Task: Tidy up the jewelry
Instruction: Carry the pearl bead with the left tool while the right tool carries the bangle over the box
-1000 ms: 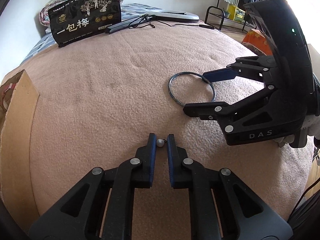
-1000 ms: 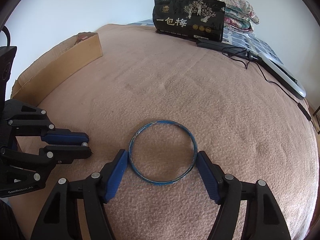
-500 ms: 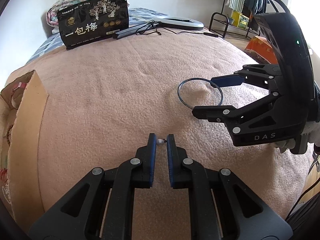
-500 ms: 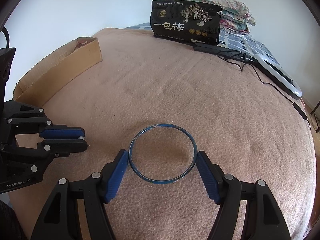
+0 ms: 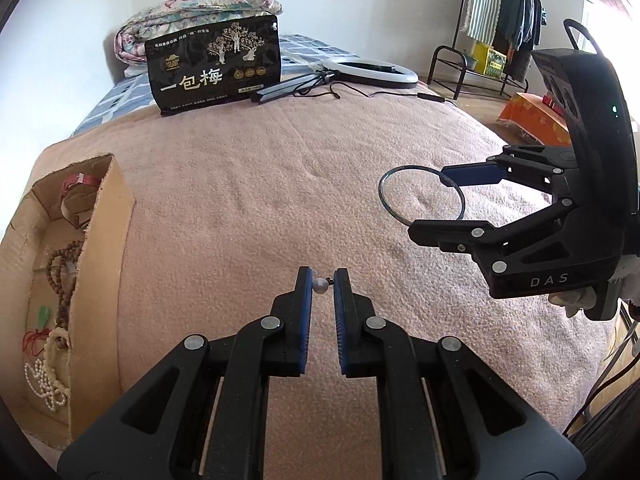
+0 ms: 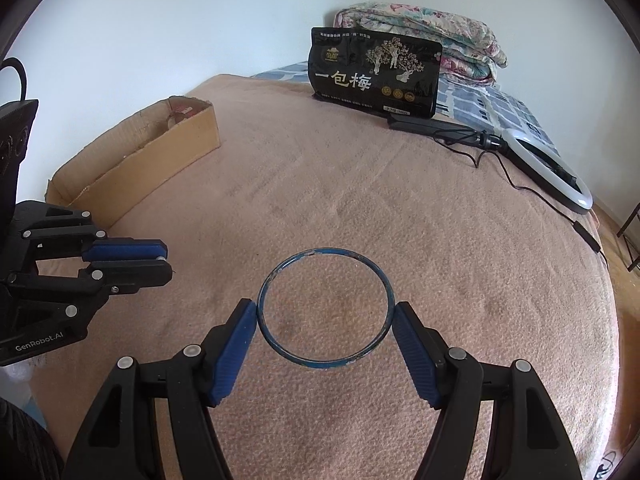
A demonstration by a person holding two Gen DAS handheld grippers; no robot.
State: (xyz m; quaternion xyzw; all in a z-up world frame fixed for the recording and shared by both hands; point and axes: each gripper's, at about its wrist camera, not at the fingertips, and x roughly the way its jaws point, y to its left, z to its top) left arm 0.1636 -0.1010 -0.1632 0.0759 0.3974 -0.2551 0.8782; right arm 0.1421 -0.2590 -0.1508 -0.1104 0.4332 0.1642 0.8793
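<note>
Landmark: cardboard box (image 5: 102, 248), at the left edge of the pink blanket (image 5: 260, 184).

Inside the box, only partly visible: brown bead strands (image 5: 60, 276), a white pearl string (image 5: 44, 376), something small and green, red cord. The box's near end is cut off by the frame, so no full count of its contents.

Right of the box: left gripper (image 5: 322, 282), fingers nearly shut, pinching one small pearl earring (image 5: 320, 285) at the very tips. A tiny dark bit beside the pearl is hard to make out. In the right wrist view the earring shows only as a pale speck at the tips.

Further right: right gripper (image 6: 325, 320), fingers spread wide, pads pressed on opposite sides of one blue bangle (image 6: 324, 308). The bangle is clear of the blanket; paint chipped along its rim.

Far from the box, at the bed's head: one black snack bag (image 5: 214, 66), standing; one folded floral quilt (image 5: 200, 14) behind it, partly hidden; one ring light (image 5: 370, 70) with a cable.

Count: two grippers, one earring, one bangle, one box.
</note>
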